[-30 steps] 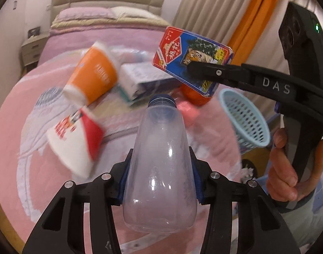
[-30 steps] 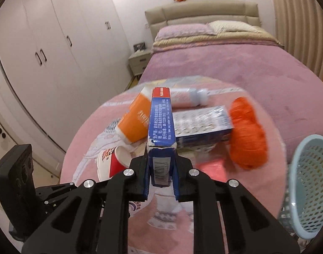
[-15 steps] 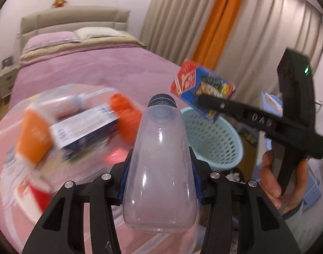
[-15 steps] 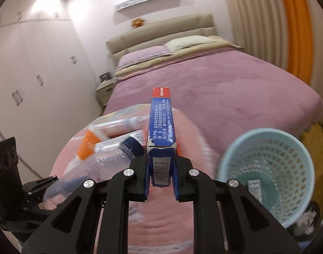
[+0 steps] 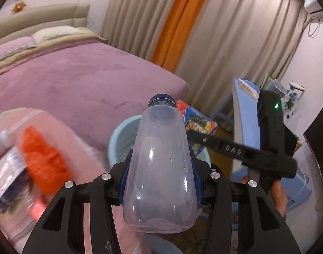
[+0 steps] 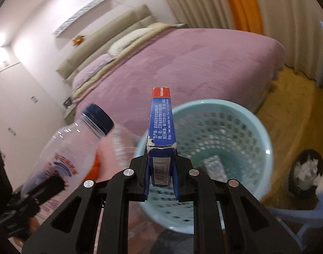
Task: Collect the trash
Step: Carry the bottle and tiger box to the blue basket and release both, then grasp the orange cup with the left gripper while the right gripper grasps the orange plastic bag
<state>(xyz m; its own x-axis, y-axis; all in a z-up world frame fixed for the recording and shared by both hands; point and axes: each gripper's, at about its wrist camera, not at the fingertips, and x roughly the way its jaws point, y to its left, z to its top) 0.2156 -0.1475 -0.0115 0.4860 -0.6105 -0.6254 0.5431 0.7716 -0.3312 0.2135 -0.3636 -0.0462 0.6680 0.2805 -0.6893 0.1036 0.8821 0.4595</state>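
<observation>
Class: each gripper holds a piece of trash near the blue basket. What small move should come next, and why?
Probably ease the right gripper forward and open it: its box already hangs over the basket, while the bottle sits short of it.

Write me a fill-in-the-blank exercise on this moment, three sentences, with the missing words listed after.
1. The left gripper is shut on a clear plastic ____ with a dark blue cap.
2. The right gripper holds a flat blue and red ____ above the basket.
3. The light blue basket has walls full of small ____.

Missing words: bottle; box; holes
</observation>
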